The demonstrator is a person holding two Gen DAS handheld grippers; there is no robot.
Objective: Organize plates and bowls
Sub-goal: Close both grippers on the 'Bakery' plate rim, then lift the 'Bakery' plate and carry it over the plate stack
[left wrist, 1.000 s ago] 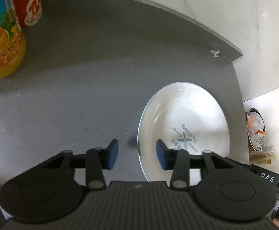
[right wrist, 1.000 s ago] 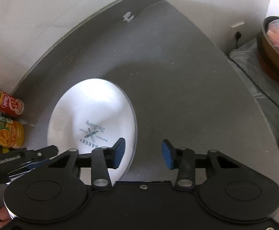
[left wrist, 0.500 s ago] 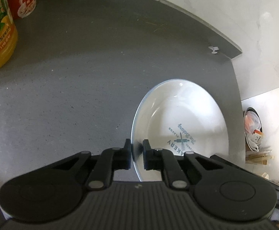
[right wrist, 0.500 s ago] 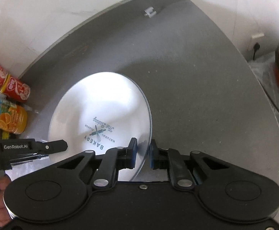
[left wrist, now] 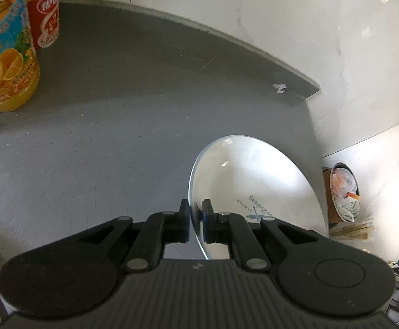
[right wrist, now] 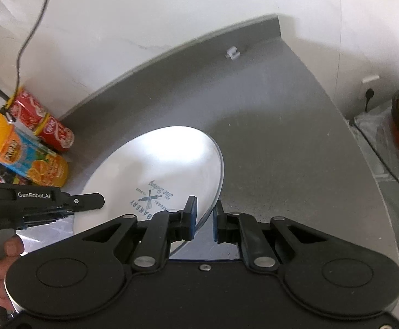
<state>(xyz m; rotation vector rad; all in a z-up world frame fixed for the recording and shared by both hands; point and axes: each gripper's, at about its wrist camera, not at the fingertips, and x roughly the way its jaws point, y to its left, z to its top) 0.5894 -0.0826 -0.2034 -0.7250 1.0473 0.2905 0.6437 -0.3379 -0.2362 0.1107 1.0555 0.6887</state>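
Two grippers: left gripper [left wrist: 196, 213] and right gripper [right wrist: 204, 213], spread a second ago, now clamp opposite plate [right wrist: 155, 175] rims.
Meaning: plate apparently lifting off countertop [left wrist: 103, 137].

1. Dark grey countertop [left wrist: 122, 126], matte, fine scratches + specks; low grey upstand along back edge.
2. Wall [right wrist: 150, 11] behind: white marble-look panels, faint veining, glossy highlights top right in left wrist view.
3. Small white clip [right wrist: 232, 53] on counter near back corner.
4. Black cable [right wrist: 36, 19] hangs down wall at left.
5. Wall socket [right wrist: 369, 93] w/ plug, right of counter end.
6. Light: bright, daylight-ish from right; soft shadows on counter.
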